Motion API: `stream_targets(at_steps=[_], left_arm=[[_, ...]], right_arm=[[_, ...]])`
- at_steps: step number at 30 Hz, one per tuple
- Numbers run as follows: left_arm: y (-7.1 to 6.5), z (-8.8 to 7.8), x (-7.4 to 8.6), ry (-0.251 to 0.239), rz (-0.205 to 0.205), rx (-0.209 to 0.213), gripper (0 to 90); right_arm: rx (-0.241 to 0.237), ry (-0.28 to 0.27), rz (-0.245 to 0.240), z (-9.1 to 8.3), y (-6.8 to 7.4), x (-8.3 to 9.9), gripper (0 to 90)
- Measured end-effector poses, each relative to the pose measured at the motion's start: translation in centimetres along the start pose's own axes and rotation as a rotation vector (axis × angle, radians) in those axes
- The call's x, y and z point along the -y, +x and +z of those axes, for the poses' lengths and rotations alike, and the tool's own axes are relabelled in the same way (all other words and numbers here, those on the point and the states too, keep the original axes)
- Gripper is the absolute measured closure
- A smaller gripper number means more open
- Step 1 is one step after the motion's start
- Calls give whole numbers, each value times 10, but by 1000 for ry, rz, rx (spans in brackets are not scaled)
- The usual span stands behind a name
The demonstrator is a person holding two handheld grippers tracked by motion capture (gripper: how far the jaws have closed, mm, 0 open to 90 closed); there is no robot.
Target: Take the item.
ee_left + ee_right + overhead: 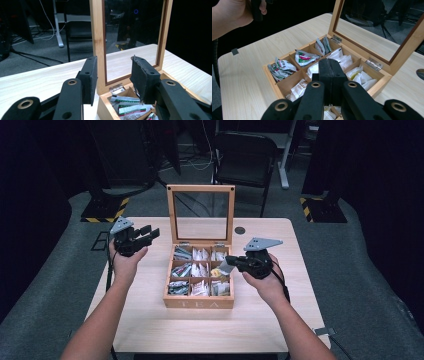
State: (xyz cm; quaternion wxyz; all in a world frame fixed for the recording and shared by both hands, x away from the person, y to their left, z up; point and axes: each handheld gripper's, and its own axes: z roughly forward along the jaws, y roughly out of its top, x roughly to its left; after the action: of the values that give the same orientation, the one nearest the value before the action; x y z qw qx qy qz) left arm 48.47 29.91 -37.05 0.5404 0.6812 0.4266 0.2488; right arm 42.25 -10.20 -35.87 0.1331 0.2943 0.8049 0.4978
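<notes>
Tea box point(198, 303) of pale wood sits near the middle of the counter point(150, 320), its front wall lettered TEA and facing me. Its glass-paned lid point(201, 213) stands upright on two metal hinges at the back edge. Inside, dividers make nine compartments, and each holds tea bag sachets point(200, 270): green, red and white ones down the left column, mostly white ones in the middle and right columns, with a yellow-marked one in the middle compartment of the right column.

My left hand-held gripper point(145, 233) is up above the counter near its left edge, well apart from the box at the height of the lid's lower half. Its jaws stand wide apart with nothing between them; in the left gripper view they frame the lid's left post and the back left compartment.

My right hand-held gripper point(231, 262) is over the right wall of the box, pointing left toward the middle compartment of the right column. In the right gripper view point(329, 72) its jaws are pressed flat together. In the high view a pale sachet tip seems to sit at the jaw tips, but I cannot tell whether it is pinched.

A small dark round hole point(240, 230) shows in the counter right of the lid.
</notes>
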Motion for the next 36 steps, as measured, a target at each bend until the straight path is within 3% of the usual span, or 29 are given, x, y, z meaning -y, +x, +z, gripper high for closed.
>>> stream_targets(at_steps=[21,36], left_arm=[[1,0,0,-2,1,-4,565],[2,-1,0,2,-2,-9,565]], right_arm=[[81,-6,-1,-23,-21,0,900],[171,-5,50,-43,-47,13,900]])
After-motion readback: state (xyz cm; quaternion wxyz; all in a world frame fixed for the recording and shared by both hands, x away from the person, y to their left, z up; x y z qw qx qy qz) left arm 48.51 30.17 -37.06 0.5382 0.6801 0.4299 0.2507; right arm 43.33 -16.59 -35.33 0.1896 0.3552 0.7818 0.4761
